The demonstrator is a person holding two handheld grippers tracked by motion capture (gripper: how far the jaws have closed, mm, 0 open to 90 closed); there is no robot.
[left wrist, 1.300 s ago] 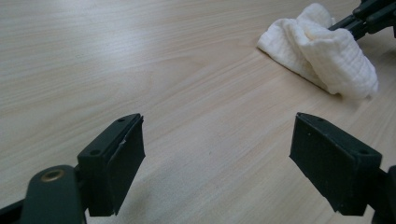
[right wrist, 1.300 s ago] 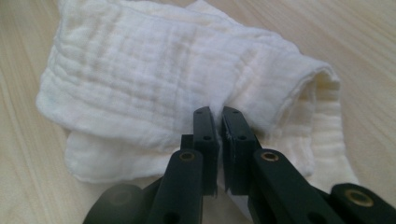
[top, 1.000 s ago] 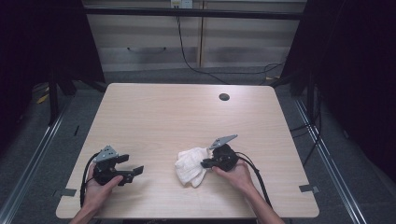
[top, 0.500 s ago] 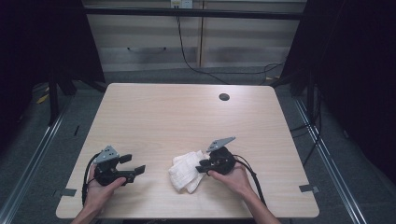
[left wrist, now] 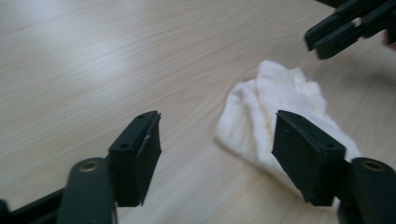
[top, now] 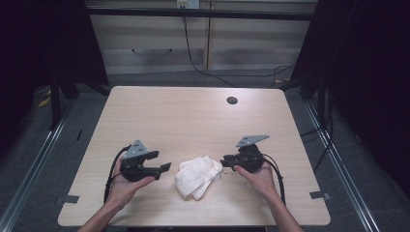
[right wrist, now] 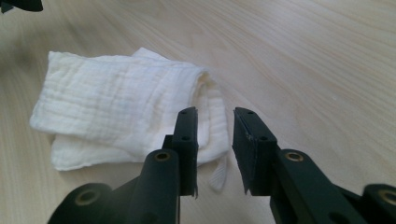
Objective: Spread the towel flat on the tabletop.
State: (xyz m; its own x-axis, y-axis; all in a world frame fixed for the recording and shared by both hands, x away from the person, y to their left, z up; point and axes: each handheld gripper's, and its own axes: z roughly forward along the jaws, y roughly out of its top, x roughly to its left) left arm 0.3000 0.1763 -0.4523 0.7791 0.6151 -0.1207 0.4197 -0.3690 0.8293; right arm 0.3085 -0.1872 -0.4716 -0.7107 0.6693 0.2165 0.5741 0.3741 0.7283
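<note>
A crumpled, folded white cloth (top: 197, 176) lies on the light wooden table (top: 193, 116) near its front edge. My left gripper (top: 163, 160) hovers just left of the cloth. In the left gripper view the gripper (left wrist: 217, 128) stands open; its jaws have just been closing, with nothing between them, and the cloth (left wrist: 261, 107) lies beyond. My right gripper (top: 224, 163) sits at the cloth's right edge. In the right gripper view the gripper (right wrist: 215, 114) shows a narrow gap, its jaws having just been closing on nothing. The cloth (right wrist: 121, 98) lies apart from its pads.
A dark round grommet hole (top: 232, 100) sits at the table's far right. Tape marks (top: 70, 198) flank the front corners. A cabinet (top: 193, 48) with a hanging cable stands behind the table, and dark floor and rails lie at both sides.
My right gripper has let go of the cloth and drawn back a little to the right. My left gripper has moved right toward the cloth and risen slightly. The cloth shifted slightly left.
</note>
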